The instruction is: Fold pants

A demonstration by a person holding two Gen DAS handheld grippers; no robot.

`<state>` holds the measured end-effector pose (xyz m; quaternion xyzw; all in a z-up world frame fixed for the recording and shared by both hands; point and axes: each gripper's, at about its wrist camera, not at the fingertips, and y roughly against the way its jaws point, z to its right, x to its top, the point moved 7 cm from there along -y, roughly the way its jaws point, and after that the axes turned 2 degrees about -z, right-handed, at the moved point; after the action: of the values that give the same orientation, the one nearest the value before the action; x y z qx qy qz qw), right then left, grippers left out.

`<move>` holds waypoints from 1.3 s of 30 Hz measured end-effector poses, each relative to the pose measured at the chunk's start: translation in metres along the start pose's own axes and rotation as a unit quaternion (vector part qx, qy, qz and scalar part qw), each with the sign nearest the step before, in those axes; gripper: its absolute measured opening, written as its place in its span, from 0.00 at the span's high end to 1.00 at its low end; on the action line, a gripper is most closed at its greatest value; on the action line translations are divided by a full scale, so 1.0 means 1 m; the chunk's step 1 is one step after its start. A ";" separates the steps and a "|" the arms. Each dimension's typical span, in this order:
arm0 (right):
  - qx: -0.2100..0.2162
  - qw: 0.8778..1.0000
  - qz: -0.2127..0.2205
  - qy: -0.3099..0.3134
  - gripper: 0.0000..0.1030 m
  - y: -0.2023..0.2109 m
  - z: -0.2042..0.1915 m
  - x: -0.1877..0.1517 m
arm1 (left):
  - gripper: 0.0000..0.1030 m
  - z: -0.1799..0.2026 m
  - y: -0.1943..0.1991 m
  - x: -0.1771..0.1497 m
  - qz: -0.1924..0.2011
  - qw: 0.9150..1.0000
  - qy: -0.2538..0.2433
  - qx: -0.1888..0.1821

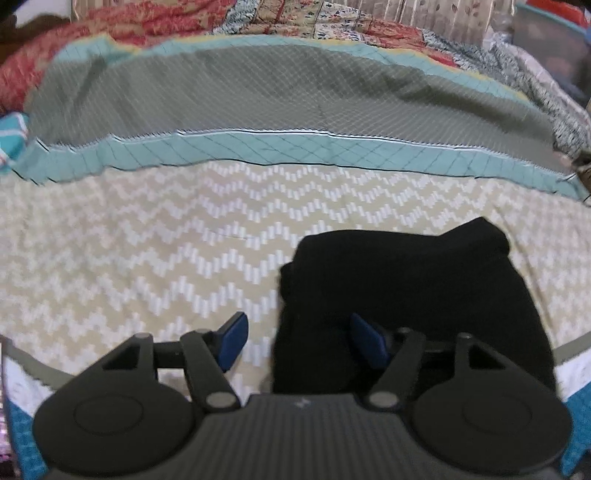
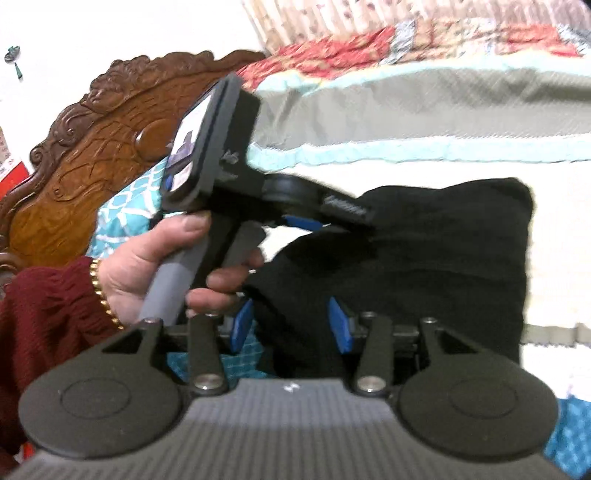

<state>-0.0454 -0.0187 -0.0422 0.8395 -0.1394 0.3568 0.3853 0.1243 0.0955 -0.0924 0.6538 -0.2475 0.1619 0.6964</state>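
The black pants [image 1: 399,295] lie folded in a compact bundle on the cream zigzag bedspread [image 1: 147,240]. My left gripper [image 1: 299,339] is open; its right finger rests over the bundle's left edge and its left finger is over the bedspread. In the right wrist view the pants [image 2: 443,251] fill the middle. My right gripper [image 2: 291,325] is open with the near edge of the bundle between its blue pads. The left gripper [image 2: 306,221] shows there too, held in a hand, at the bundle's far left edge.
A grey and teal quilted blanket [image 1: 258,99] lies across the bed behind the pants, with patchwork bedding [image 1: 295,18] beyond it. A carved wooden headboard [image 2: 92,140] stands at left. The hand's arm wears a maroon sleeve [image 2: 40,310].
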 end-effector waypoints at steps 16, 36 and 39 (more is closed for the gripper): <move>-0.058 0.997 -0.025 -0.041 0.56 -0.017 0.039 -0.009 | 0.28 -0.007 0.026 -0.031 0.023 0.996 -0.027 0.083; -0.114 0.986 0.033 -0.117 0.56 0.014 0.090 -0.010 | 0.24 -0.019 0.057 -0.041 0.037 0.998 0.009 0.048; -0.120 0.986 0.025 -0.116 0.56 0.011 0.091 -0.013 | 0.24 -0.020 0.064 -0.046 0.040 0.998 0.021 0.032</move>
<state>-0.0156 -0.0943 -0.0861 0.8194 -0.2455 0.2469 0.4553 0.0543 0.1255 -0.0656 0.6616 -0.2536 0.2111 0.6734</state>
